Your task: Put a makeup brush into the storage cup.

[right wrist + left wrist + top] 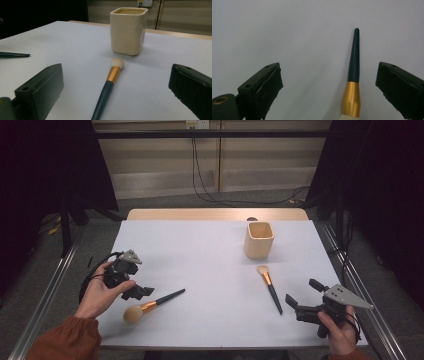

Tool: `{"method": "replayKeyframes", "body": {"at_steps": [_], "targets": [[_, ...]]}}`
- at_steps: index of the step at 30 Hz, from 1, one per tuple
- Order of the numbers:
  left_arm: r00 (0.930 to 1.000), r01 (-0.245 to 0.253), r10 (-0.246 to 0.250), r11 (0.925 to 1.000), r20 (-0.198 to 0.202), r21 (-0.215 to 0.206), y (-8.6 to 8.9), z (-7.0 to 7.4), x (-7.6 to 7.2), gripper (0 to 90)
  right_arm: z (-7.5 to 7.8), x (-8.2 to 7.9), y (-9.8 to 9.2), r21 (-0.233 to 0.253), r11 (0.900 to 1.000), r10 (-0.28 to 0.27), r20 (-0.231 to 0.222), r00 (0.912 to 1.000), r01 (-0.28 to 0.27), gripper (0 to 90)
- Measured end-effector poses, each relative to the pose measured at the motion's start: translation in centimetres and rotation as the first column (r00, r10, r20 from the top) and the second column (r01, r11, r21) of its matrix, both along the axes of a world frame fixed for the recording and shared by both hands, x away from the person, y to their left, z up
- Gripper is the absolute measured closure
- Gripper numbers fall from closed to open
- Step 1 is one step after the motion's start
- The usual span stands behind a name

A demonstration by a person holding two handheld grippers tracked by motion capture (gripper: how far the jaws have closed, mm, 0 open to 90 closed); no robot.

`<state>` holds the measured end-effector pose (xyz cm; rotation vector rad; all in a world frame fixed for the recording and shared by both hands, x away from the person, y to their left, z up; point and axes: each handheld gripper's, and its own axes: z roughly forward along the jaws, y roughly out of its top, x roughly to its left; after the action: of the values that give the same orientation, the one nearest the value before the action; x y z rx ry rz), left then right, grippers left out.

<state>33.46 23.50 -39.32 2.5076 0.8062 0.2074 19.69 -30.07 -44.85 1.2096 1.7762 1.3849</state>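
- Two brushes lie flat on the white table (pixel 210 250), well apart from each other.
- Left gripper (pixel 142 291): jaws spread wide, holding nothing; it hovers over the large brush (pixel 150 305), whose gold ferrule and dark handle lie between the jaws in the left gripper view.
- Right gripper (pixel 302 291): jaws spread wide, holding nothing; it sits near the handle end of the small brush (pixel 270 288).
- Small brush: bristle end points toward the cup (pixel 259 240), near it but not touching.
- Cup: upright at the table's far right.
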Motion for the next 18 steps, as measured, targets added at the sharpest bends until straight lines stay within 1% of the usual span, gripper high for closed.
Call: {"method": "replayKeyframes", "body": {"at_steps": [2, 3, 4, 6, 7, 8, 9, 13, 14, 15, 16, 18], "targets": [[0.9999, -0.002, 0.002, 0.9998, -0.014, 0.02, -0.1, -0.2, 0.1, 6.9, 0.0, 0.0, 0.0, 0.0, 1.0, 0.001, -0.002, 1.0, -0.001, 0.0], [0.9996, 0.006, -0.005, 0.9995, -0.027, 0.03, -0.1, -0.3, 0.1, 7.0, 0.0, 0.0, 0.1, 0.003, 1.0, -0.002, -0.004, 1.0, 0.002, 0.0], [0.9994, 0.01, -0.009, 0.9989, -0.034, 0.046, -0.1, -0.3, 0.2, 7.6, 0.0, 0.0, 0.0, -0.002, 1.0, 0.0, -0.003, 1.0, 0.0, 0.0], [0.9991, -0.002, 0.006, 0.9966, -0.041, 0.082, -0.1, -0.5, 0.3, 8.2, 0.0, 0.0, 0.1, 0.0, 1.0, -0.002, -0.003, 1.0, 0.002, 0.0], [0.9983, -0.009, 0.014, 0.9962, -0.057, 0.086, -0.1, -0.7, 0.2, 8.2, 0.0, 0.0, 0.0, -0.004, 1.0, -0.003, -0.002, 1.0, 0.003, 0.0], [0.9969, -0.004, 0.011, 0.9965, -0.078, 0.083, -0.1, -0.7, 0.2, 8.2, 0.0, 0.0, 0.1, 0.0, 1.0, -0.005, -0.003, 1.0, 0.005, 0.0], [0.9959, 0.002, 0.006, 0.9958, -0.09, 0.091, -0.1, -0.8, 0.2, 8.2, 0.0, 0.0, 0.1, 0.0, 1.0, -0.002, -0.004, 1.0, 0.003, 0.0], [0.992, 0.021, -0.006, 0.9932, -0.126, 0.114, -0.3, -1.1, 0.2, 8.1, -0.1, 0.1, 0.1, -0.012, 1.0, 0.008, -0.01, 0.9999, -0.008, 0.0], [0.992, 0.021, -0.006, 0.9932, -0.126, 0.114, -0.3, -1.1, 0.2, 7.8, -0.1, 0.1, 0.1, -0.011, 1.0, 0.006, -0.011, 0.9999, -0.006, 0.0], [0.9889, 0.049, -0.03, 0.991, -0.146, 0.125, -0.4, -1.3, 0.1, 7.2, -0.1, 0.1, 0.2, -0.008, 1.0, 0.004, -0.011, 0.9999, -0.004, 0.0], [0.985, 0.064, -0.044, 0.9905, -0.167, 0.121, -0.5, -1.5, 0.0, 6.4, -0.1, 0.1, 0.2, -0.008, 1.0, 0.005, -0.012, 0.9999, -0.005, 0.0], [0.9839, 0.072, -0.051, 0.9897, -0.172, 0.124, -0.5, -1.6, 0.0, 5.5, -0.1, 0.1, 0.2, -0.007, 1.0, 0.006, -0.014, 0.9999, -0.006, 0.0]]}}
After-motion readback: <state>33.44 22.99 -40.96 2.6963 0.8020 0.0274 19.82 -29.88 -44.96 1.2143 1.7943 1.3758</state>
